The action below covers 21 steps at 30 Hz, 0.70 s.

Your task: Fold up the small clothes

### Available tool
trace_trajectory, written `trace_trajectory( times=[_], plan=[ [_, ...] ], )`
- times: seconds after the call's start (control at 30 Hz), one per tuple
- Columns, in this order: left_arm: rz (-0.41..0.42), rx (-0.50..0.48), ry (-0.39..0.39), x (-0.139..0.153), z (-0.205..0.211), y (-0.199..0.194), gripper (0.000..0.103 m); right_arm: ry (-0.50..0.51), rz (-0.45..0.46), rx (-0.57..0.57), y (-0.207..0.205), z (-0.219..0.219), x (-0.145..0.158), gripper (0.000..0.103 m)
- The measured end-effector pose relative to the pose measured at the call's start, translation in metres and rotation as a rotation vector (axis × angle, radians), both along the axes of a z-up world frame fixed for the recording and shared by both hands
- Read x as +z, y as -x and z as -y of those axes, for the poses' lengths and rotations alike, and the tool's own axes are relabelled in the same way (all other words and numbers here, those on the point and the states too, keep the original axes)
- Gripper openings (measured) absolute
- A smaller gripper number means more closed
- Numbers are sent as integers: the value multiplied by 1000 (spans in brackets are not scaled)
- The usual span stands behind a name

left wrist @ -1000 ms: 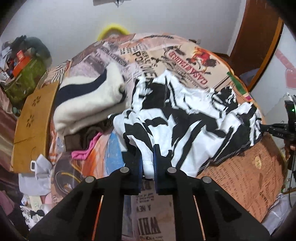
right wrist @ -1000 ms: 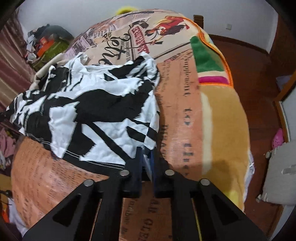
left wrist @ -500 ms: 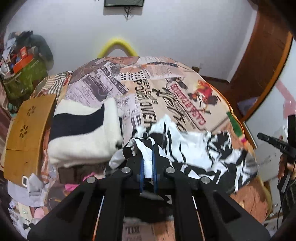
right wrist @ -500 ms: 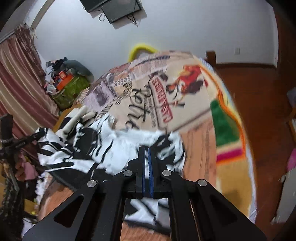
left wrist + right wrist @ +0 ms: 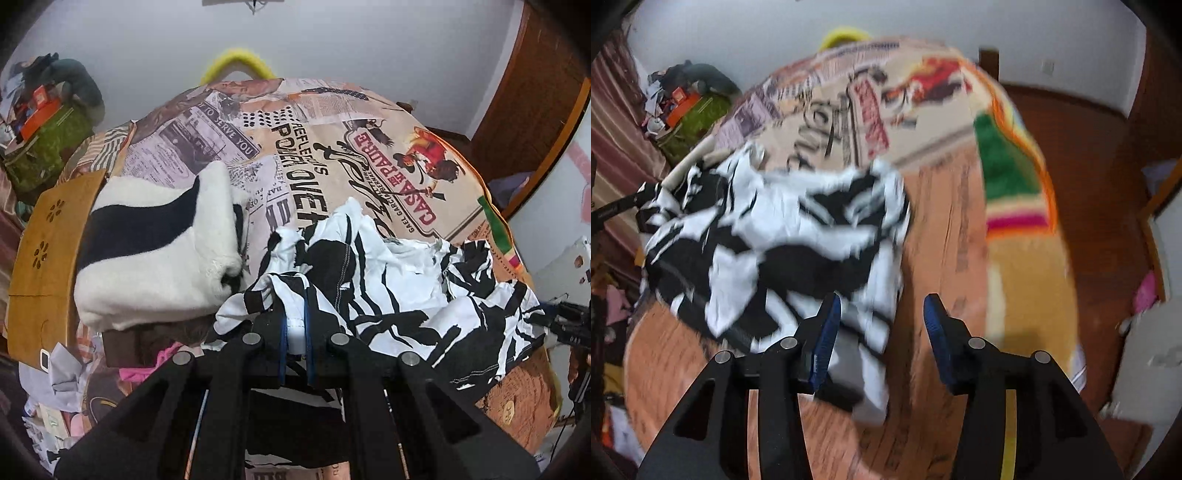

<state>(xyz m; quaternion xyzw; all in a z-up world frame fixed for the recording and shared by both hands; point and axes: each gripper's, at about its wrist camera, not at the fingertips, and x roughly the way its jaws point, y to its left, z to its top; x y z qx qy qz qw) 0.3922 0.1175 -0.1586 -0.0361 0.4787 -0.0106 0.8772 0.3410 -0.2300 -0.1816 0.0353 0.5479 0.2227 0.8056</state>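
Shirt held at one corner, other side let go

Shirt (image 5: 399, 295) in black-and-white print lies rumpled on the bed (image 5: 332, 122), filling the centre of the left view and the left half of the right view. It sits on a blanket (image 5: 945, 229) printed like old newspaper.

Down at the bottom centre of the left view, the left hand-held gripper (image 5: 294, 332) is clenched on a white edge of the cloth, which shows pinched between the blue pads. That hold probably anchors one corner so the fabric can be drawn over into a fold.

Lower centre of the right view shows the right hand-held gripper (image 5: 879, 332) spread wide and holding nothing, with the shirt's near edge lying under its left finger (the picture is blurred, so the exact contact is unclear).

Left of the shirt in the left view rests a folded white-and-navy sweater (image 5: 155, 258), likely finished work set aside.
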Motion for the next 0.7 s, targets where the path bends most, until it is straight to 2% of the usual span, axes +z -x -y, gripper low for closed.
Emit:
trace_trajectory(
  times=[0.07, 0.1, 0.13, 0.17, 0.33, 0.53, 0.7],
  plan=[
    [5, -7, -2, 3, 3, 2, 7, -22, -25, 16, 6, 0, -6, 41],
    [10, -10, -4, 6, 5, 3, 7, -28, -36, 33, 8, -2, -8, 37],
    [14, -12, -5, 9, 6, 4, 7, -34, -44, 48, 9, -6, -9, 20],
    [19, -13, -5, 12, 7, 4, 7, -38, -54, 65, 9, -9, -10, 8],
    [63, -14, -2, 32, 10, 2, 7, -98, 2, 114, 0, -22, 13, 5],
    [76, 12, 21, 39, 5, -17, 7, -199, 70, 62, -32, -24, 39, 4],
    [63, 48, 36, 29, -4, -41, 7, -214, 126, -8, -62, -25, 47, 4]
  ],
)
